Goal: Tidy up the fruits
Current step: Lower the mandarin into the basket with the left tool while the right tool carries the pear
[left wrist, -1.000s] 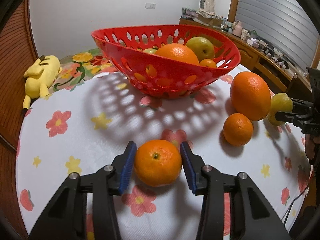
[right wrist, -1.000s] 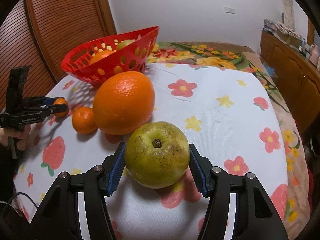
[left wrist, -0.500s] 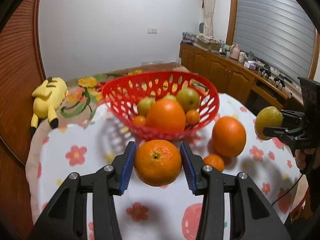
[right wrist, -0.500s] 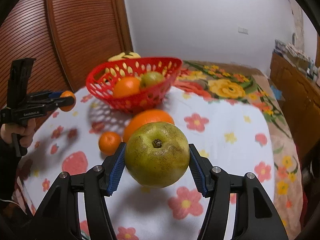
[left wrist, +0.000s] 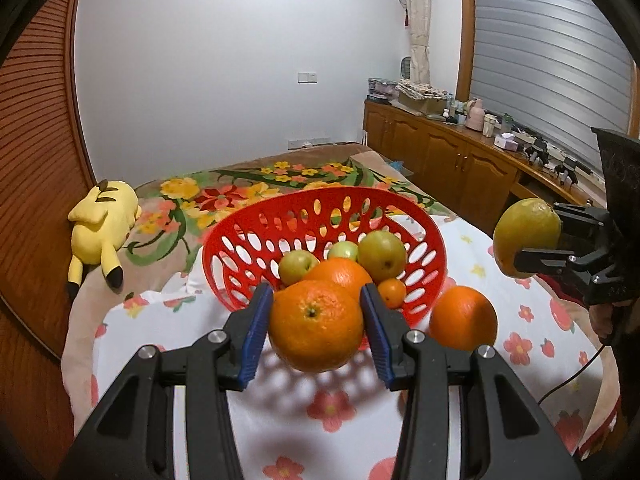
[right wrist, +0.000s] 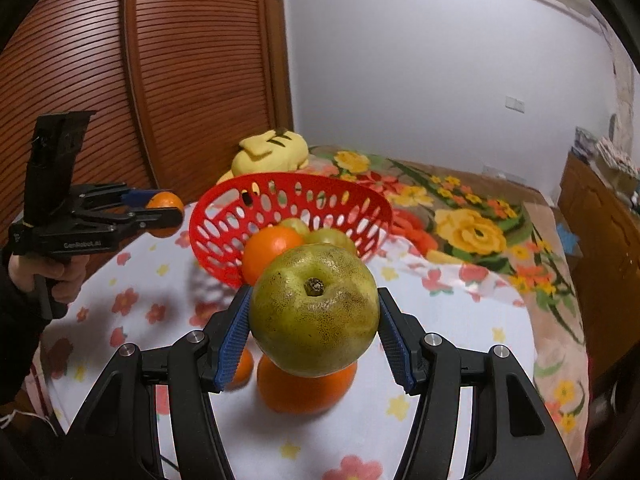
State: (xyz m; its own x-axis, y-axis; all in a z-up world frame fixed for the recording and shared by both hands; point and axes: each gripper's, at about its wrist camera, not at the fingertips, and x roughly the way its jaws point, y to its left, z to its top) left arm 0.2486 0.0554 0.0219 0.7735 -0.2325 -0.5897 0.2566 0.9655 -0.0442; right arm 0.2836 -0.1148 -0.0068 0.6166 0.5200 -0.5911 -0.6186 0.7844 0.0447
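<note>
Basket (left wrist: 224, 272), perforated red plastic, is our landmark | left gripper (left wrist: 316, 326) clamps dimpled round orange (left wrist: 316, 326) before it | right gripper (right wrist: 314, 334) clamps pitted green-yellow citrus (right wrist: 314, 310) beside it, above floral cloth (left wrist: 328, 420)

Two tongs-mounted fisheyes, angled downward, both sharing red basket (left wrist: 324, 216)

We see the red basket (left wrist: 325, 240) open from above, though fruit fills its middle. A large orange (left wrist: 463, 323) sits just beside its rim on the flowered cloth (left wrist: 328, 408); bare cloth lies nearer us.
</note>
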